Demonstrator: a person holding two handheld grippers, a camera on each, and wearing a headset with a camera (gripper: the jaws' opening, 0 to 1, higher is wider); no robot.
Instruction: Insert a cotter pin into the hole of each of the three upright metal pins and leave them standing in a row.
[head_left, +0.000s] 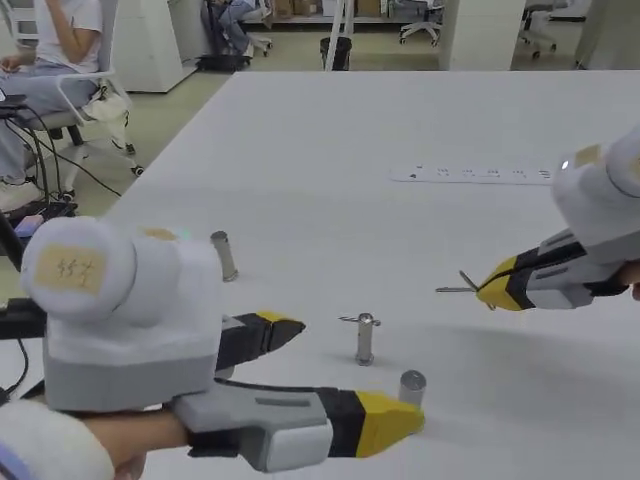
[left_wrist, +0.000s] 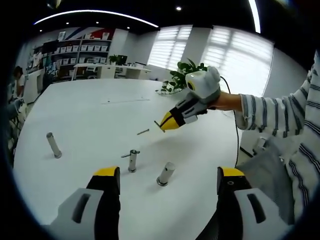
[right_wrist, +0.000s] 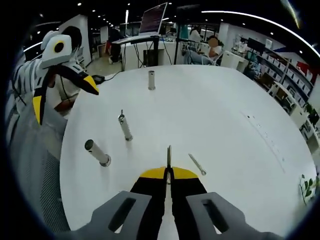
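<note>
- Desk (head_left: 330, 150): white and bare in the middle. It carries three upright metal pins in a loose diagonal line.
- Far pin (head_left: 223, 255): upright, its hole empty, well apart from the other two.
- Middle pin (head_left: 365, 340): upright, with an inserted cotter (head_left: 356, 320) crossing its top and sticking out to one side.
- Near pin (head_left: 411, 383): upright, with no cotter. It is near the middle pin and just beside the tip of one jaw of the left hand-held gripper (head_left: 347, 372).
- Left hand-held gripper: released, jaws spread wide and holding nothing. In its own view the near pin stands ahead of the gap between the jaws, apart from both.
- Right hand-held gripper (right_wrist: 169, 174): clenched on a held cotter (right_wrist: 169, 156). The cotter projects straight forward from the yellow jaw tips. The gripper hangs above the desk, off to the side of the pin row.
- Loose cotter (right_wrist: 196, 164): lies flat on the desk just beside the right hand-held gripper's tips. In the head view it seems to overlap the held cotter and is hard to pick out there.
- Power strip (head_left: 470, 175): flat on the desk, beyond the pins.
</note>
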